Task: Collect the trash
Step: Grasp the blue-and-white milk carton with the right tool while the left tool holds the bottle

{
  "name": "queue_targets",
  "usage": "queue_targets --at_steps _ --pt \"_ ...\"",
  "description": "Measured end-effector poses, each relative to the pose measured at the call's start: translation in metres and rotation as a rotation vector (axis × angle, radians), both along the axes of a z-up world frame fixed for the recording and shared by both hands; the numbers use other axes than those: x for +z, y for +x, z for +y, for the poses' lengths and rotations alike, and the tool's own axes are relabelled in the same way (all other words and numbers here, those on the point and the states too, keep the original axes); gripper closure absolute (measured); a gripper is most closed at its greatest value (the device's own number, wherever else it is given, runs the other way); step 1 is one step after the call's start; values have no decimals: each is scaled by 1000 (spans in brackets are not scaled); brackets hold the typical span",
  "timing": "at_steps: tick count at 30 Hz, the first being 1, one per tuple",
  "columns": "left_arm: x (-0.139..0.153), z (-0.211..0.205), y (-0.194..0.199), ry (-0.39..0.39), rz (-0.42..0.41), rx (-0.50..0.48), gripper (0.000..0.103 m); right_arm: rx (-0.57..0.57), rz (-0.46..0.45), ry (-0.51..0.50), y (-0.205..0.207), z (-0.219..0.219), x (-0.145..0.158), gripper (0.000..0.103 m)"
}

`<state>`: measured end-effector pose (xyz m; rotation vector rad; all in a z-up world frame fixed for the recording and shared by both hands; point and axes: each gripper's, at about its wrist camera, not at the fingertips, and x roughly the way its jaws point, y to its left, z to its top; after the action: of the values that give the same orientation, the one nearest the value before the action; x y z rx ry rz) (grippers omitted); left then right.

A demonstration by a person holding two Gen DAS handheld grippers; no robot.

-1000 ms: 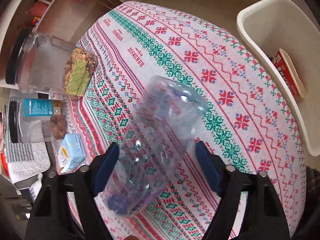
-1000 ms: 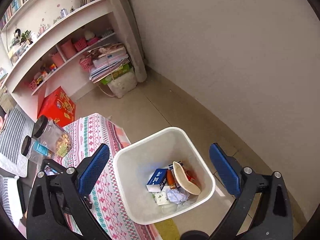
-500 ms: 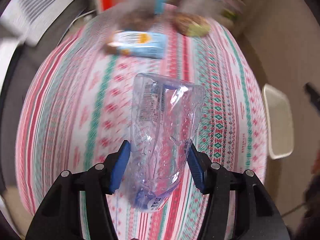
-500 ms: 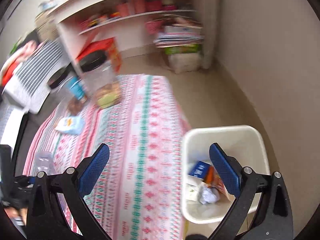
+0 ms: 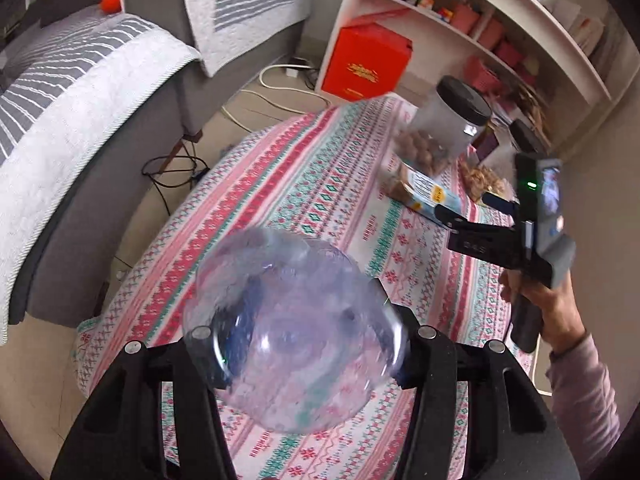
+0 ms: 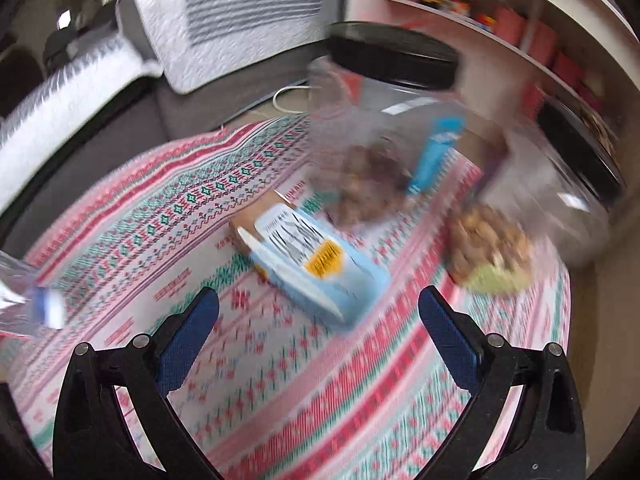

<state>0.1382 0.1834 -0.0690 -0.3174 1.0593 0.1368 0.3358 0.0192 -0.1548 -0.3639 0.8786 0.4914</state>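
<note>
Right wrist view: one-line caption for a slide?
Open right gripper over patterned tablecloth, light-blue carton just ahead, snack jars behind.

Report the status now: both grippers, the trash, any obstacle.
Left gripper shut on clear plastic bottle. Right gripper open, empty, facing light blue carton on table. Two snack jars behind carton.

Left wrist view: sits behind the left tool (image 5: 296, 344), high above the tabletop (image 5: 280, 184), looking down and forward across its patterned cloth toward the sofa (image 5: 80, 100) far left and shelves (image 5: 460, 32) far right. A clear bottle (image 5: 292, 332) fills the near centre, very close to the lens. The right tool (image 5: 480, 216) shows at right edge.

Right wrist view: sits behind its own tool (image 6: 318, 340), lower and nearer the tabletop (image 6: 180, 208), facing the same way; blurred.

Shared: cloth, blue carton (image 5: 428, 196) (image 6: 316, 264), black-lidded jar (image 5: 444, 124) (image 6: 384, 120), sofa, shelves; bottle (image 6: 24, 300) at left edge in the right view.
</note>
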Motion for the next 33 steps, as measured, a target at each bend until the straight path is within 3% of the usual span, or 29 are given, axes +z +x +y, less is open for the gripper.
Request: queue_targets --at_steps 5,8,9,14,15,16,18,21,23,24,26,28,29,30,33 --pt "-1 11 -3 -31 3 9 51 56 18 -151 21 35 -27 7" --pt "0 19 -8 -42 7 21 51 75 41 -173 19 42 -37 15" --pt "-1 21 -8 -52 11 20 51 67 45 -165 18 42 -35 26" --pt "-7 34 -12 -84 29 53 51 -1 85 -102 11 36 -19 44" --pt "-8 37 -12 -87 31 66 51 -10 81 -76 5 33 -11 65" --pt "-9 40 -13 -95 33 76 51 -34 101 -46 1 29 -4 70" --pt "-9 44 -14 -113 35 87 51 -62 135 4 -8 24 1 75" --pt "-9 43 -16 -109 39 91 51 -68 178 22 -24 18 2 76" --pt "-8 43 -18 -113 40 85 51 -38 266 77 -36 15 0 78" --pt "-7 44 -20 -116 38 83 51 -19 296 85 -37 13 -2 78" --pt "-4 46 -23 -114 31 83 51 -1 270 70 -48 14 4 73" --pt "-3 49 -25 -113 25 91 51 -5 209 69 -53 14 15 29" --pt "-2 51 -26 -117 23 97 51 -20 159 54 -53 14 20 21" --pt "-2 53 -26 -120 22 99 51 -31 129 38 -49 15 22 17" --pt "-3 57 -26 -130 26 107 51 -77 160 23 -25 21 15 16"
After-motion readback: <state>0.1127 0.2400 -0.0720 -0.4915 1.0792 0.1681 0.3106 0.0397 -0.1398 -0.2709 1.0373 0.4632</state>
